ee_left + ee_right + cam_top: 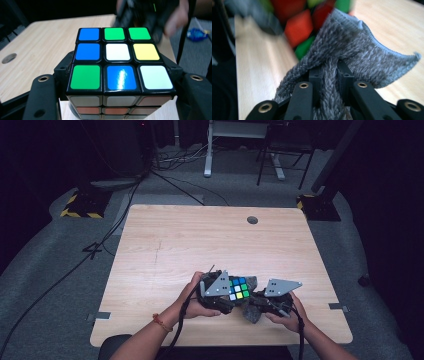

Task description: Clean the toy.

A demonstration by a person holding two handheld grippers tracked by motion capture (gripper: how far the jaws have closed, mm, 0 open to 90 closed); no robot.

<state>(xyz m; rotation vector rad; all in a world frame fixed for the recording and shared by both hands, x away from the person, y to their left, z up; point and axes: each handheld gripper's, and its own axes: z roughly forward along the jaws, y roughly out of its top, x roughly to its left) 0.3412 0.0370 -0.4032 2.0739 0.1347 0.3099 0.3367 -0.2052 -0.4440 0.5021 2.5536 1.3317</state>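
Left hand-held gripper (117,100): jaws clamped on the cube (117,62), one jaw on each side wall, holding it just above the table (37,50) near the front edge. In the left gripper view the cube's top face is square to the camera: blue, green, green in the far row; blue, white, yellow in the middle; green, blue, white in the near row. The front wall below it looks grey and orange, partly in shadow. Right hand-held gripper (329,72): jaws pinched together on a bunched fold of grey cloth (352,50), the free edge standing up and forward past the jaw tips. Key relation: in the right gripper view the cube (299,27) lies straight ahead of the cloth and a little up, red and green stickers blurred, cloth touching or very nearly touching it; contact cannot be settled. In the high view the right hand-held gripper (260,302) sits just right of the cube (239,288), left hand-held gripper (220,292) on its other side. Judgement: wiping step; the right hand is the one to carry the cloth across the cube while the left steadies it
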